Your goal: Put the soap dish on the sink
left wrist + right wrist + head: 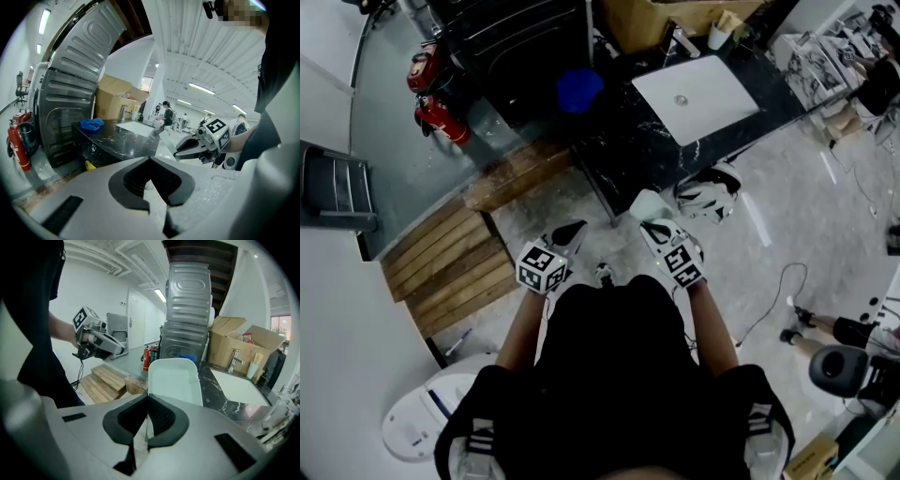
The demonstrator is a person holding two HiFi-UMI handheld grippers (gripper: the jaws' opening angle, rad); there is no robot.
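A pale, speckled concrete floor [806,187] spreads beneath a black marble desk [619,150]. Slatted wooden pallets [450,267] lie to the left, near two red fire extinguishers [441,117]. A tall ribbed grey metal casing [187,301] rises behind the desk, with open cardboard boxes [243,345] beside it. Strip lights [206,89] line the white ceiling [197,42].
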